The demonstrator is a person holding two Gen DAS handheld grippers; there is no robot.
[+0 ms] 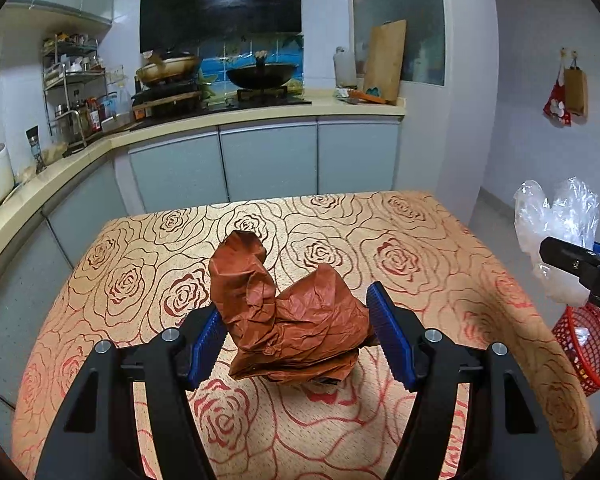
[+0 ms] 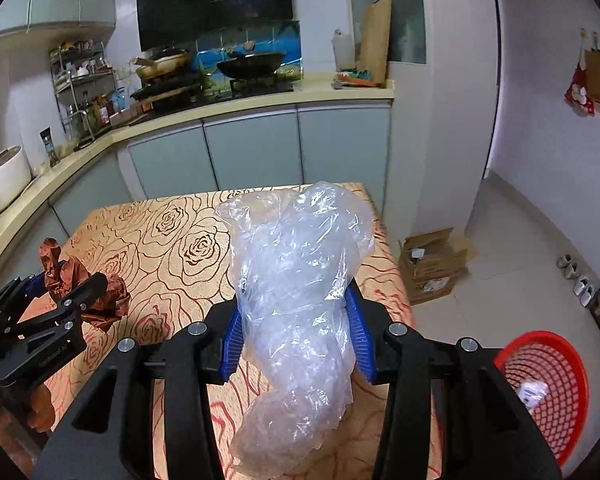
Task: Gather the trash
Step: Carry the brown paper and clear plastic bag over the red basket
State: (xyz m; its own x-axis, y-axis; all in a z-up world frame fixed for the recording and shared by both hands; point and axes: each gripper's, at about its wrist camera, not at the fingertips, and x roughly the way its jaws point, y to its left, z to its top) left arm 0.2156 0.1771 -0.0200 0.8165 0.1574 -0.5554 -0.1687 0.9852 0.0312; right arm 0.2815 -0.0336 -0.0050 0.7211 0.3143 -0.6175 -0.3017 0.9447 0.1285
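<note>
Crumpled brown paper (image 1: pixel 292 316) gripped between left claw (image 1: pixel 300 332) pads, above table (image 1: pixel 440 240).

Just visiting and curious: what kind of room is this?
Most likely a home kitchen: a wok sits on a stove under a range hood, with a spice rack and countertop nearby.

Both tools same build: matte black plastic arms with triangular cutouts, round silver screw heads at the pivots, blue ribbed pads on the fingertips. Left tool (image 1: pixel 298 334), right tool (image 2: pixel 296 338). Left tool's side plate in the right wrist view carries faint embossed lettering, unreadable.
</note>
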